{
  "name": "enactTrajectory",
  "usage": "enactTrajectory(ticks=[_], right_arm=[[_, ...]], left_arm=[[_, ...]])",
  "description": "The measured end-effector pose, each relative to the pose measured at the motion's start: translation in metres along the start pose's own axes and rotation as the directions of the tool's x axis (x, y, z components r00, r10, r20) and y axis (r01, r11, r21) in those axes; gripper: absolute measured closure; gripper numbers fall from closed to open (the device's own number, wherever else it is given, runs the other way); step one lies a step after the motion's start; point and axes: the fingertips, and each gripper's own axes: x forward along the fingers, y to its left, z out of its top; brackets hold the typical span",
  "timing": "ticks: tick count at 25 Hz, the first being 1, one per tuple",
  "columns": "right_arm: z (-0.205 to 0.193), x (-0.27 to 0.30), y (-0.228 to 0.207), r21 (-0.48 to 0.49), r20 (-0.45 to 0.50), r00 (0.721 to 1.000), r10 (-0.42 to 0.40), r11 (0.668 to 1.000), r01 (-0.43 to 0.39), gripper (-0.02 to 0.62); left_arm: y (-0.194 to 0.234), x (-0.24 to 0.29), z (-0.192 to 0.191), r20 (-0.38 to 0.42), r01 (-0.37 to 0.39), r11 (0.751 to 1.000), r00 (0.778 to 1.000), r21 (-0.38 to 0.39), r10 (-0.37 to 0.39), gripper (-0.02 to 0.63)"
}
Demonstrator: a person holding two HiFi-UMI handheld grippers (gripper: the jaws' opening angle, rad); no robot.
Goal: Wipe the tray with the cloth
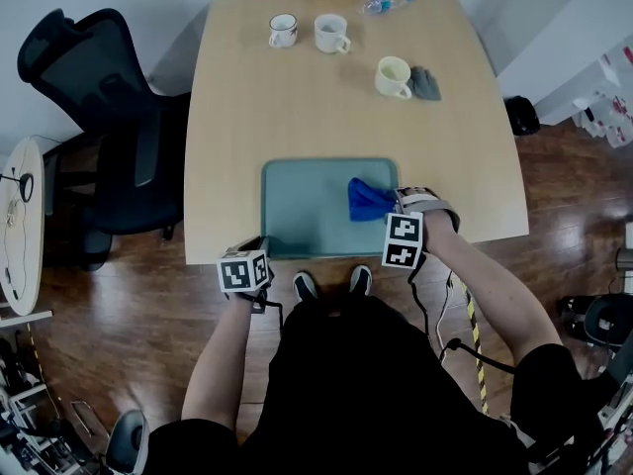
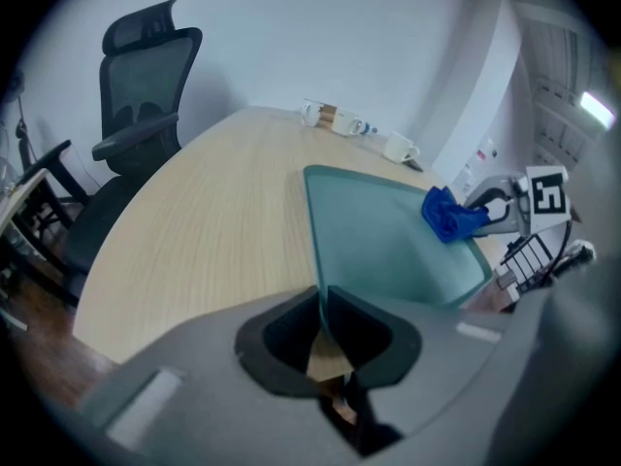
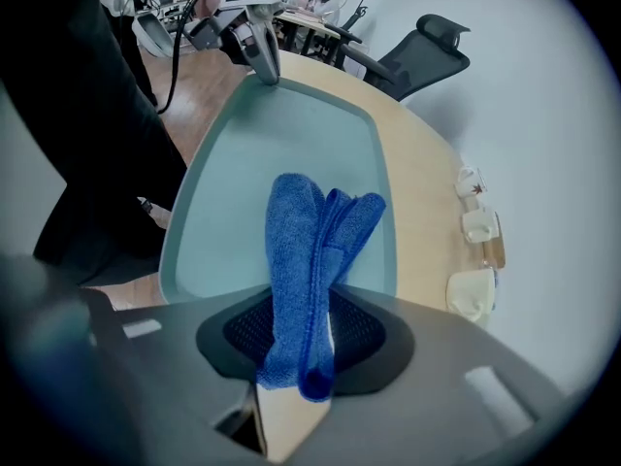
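A teal tray (image 1: 307, 206) lies on the wooden table at its near edge. My left gripper (image 1: 265, 246) is shut on the tray's near left corner; in the left gripper view the thin rim (image 2: 318, 260) runs straight between the closed jaws (image 2: 321, 304). My right gripper (image 1: 394, 202) holds a bunched blue cloth (image 1: 366, 199) over the right part of the tray. In the right gripper view the cloth (image 3: 306, 250) hangs out of the jaws (image 3: 310, 338) onto the tray (image 3: 291, 144). The left gripper (image 3: 264, 61) shows at the tray's far corner there.
Two cups (image 1: 283, 30) (image 1: 330, 34) stand at the table's far side, a third cup (image 1: 393, 76) beside a grey rag (image 1: 426, 83), and a water bottle (image 1: 386, 3) at the far edge. A black office chair (image 1: 109, 137) stands left of the table.
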Motion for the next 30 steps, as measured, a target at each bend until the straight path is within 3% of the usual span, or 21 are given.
enactTrajectory(ticks=[8, 15, 22, 25, 27, 28, 30], right_arm=[[0.005, -0.018, 0.046, 0.031, 0.017, 0.999, 0.029, 0.999, -0.03, 0.454], [0.009, -0.033, 0.082, -0.002, 0.047, 0.996, 0.081, 0.997, -0.081, 0.454], [0.008, -0.041, 0.09, 0.009, 0.05, 0.994, 0.095, 0.995, -0.096, 0.454], [0.006, -0.041, 0.081, 0.086, 0.055, 0.996, 0.066, 0.994, -0.071, 0.454], [-0.004, -0.043, 0.063, 0.267, 0.077, 0.997, 0.026, 0.963, -0.046, 0.454], [-0.012, -0.045, 0.051, 0.393, 0.093, 0.996, 0.002, 0.919, -0.039, 0.454], [-0.039, -0.049, 0.027, 0.638, 0.111, 0.993, -0.044, 0.769, -0.038, 0.453]], left_arm=[[0.001, 0.001, 0.0, 0.011, -0.008, 1.0, 1.0, -0.009, 0.008, 0.574], [0.0, 0.0, -0.001, 0.016, -0.012, 1.0, 1.0, 0.006, 0.012, 0.574], [-0.002, 0.0, 0.001, 0.011, -0.005, 1.0, 1.0, 0.006, 0.005, 0.574], [-0.001, 0.0, 0.0, 0.011, 0.0, 1.0, 1.0, 0.008, 0.0, 0.574], [0.0, 0.0, 0.0, 0.012, 0.004, 1.0, 1.0, 0.0, -0.004, 0.574], [0.0, 0.0, 0.0, 0.015, 0.004, 1.0, 1.0, -0.007, -0.004, 0.574], [0.001, -0.001, 0.0, 0.022, -0.004, 1.0, 1.0, -0.021, 0.004, 0.574]])
